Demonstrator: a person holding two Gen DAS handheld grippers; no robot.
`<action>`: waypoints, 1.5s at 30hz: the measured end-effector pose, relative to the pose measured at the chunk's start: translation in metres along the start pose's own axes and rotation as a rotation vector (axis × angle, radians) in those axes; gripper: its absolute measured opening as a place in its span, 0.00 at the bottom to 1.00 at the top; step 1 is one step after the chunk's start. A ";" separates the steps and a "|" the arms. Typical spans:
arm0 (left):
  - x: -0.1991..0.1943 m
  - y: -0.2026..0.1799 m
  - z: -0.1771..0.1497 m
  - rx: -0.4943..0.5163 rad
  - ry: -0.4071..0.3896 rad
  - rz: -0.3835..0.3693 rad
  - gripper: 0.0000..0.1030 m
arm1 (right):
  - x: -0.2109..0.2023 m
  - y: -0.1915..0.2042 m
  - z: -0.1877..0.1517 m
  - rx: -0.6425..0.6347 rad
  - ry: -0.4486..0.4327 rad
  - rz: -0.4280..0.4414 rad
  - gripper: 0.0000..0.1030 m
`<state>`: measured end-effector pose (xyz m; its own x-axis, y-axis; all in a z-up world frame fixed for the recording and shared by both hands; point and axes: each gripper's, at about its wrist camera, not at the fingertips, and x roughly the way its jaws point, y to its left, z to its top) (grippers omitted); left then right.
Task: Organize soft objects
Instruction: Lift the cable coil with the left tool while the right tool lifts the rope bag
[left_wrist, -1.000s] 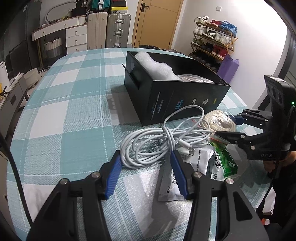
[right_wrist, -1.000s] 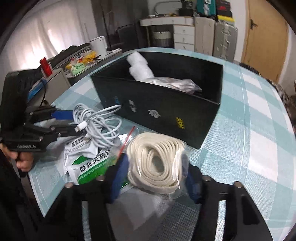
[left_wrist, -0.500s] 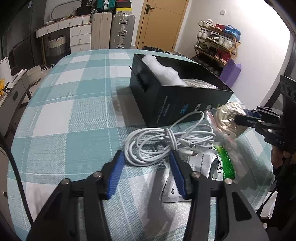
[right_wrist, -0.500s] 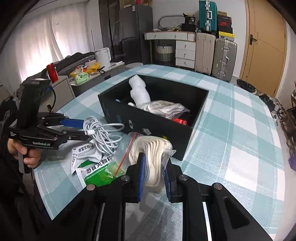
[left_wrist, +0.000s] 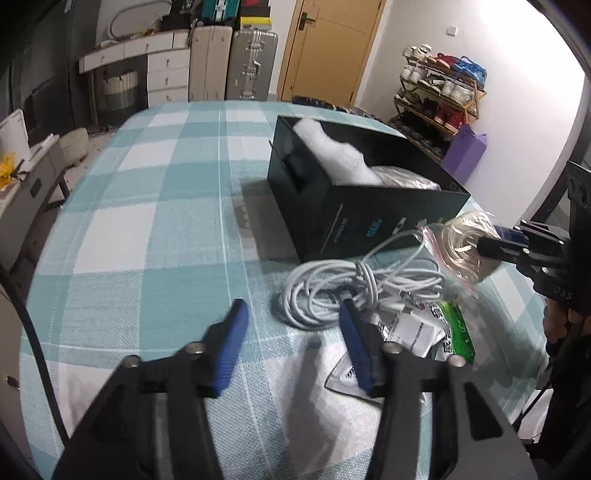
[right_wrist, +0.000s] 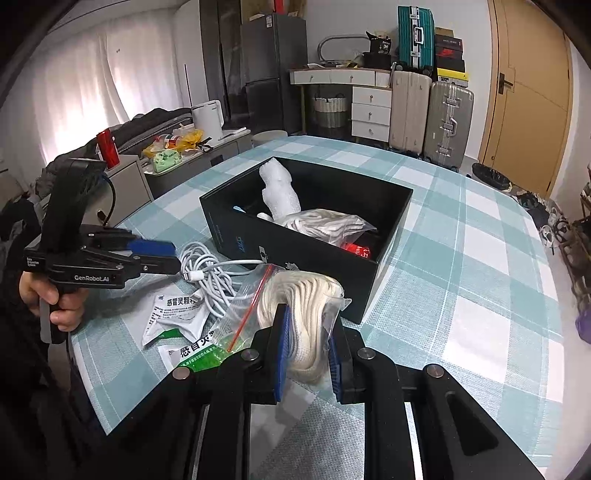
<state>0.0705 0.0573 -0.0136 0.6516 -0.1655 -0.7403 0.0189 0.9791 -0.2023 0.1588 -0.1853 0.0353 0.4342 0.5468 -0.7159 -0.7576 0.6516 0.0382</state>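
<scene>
A clear zip bag holding a coil of cream cord (right_wrist: 303, 291) hangs between the blue pads of my right gripper (right_wrist: 308, 332), which is shut on it, just in front of the black box (right_wrist: 295, 254). In the left wrist view the bag (left_wrist: 465, 240) is off the table beside the box's (left_wrist: 351, 218) near corner, with the right gripper (left_wrist: 487, 240) behind it. My left gripper (left_wrist: 291, 306) is low over the cloth, its jaws opening with nothing between them. A white cable bundle (left_wrist: 354, 284) lies by its right fingertip. In the right wrist view the left gripper (right_wrist: 173, 255) is beside that cable (right_wrist: 210, 266).
The box holds a white foam roll (right_wrist: 279, 195), another bagged cord (right_wrist: 328, 223) and a red item (right_wrist: 356, 251). White and green medicine sachets (right_wrist: 177, 314) lie on the teal checked tablecloth (left_wrist: 147, 240) near its edge. A hand (right_wrist: 55, 302) grips the left tool.
My right gripper closed on the bag of cream cord and raised it off the table towards the box. The left gripper stayed by the white cable.
</scene>
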 end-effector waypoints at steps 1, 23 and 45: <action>0.000 0.000 0.002 0.000 0.001 0.004 0.51 | -0.002 0.000 0.000 0.000 -0.001 0.000 0.17; 0.017 -0.005 0.010 0.015 0.028 -0.036 0.14 | -0.005 -0.004 -0.004 0.006 -0.007 0.004 0.17; -0.023 -0.021 -0.004 0.112 -0.016 -0.051 0.54 | -0.020 -0.003 0.001 -0.002 -0.046 -0.014 0.18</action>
<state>0.0520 0.0398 0.0056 0.6598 -0.2140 -0.7203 0.1357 0.9768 -0.1659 0.1530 -0.1979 0.0502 0.4663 0.5613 -0.6837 -0.7524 0.6581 0.0270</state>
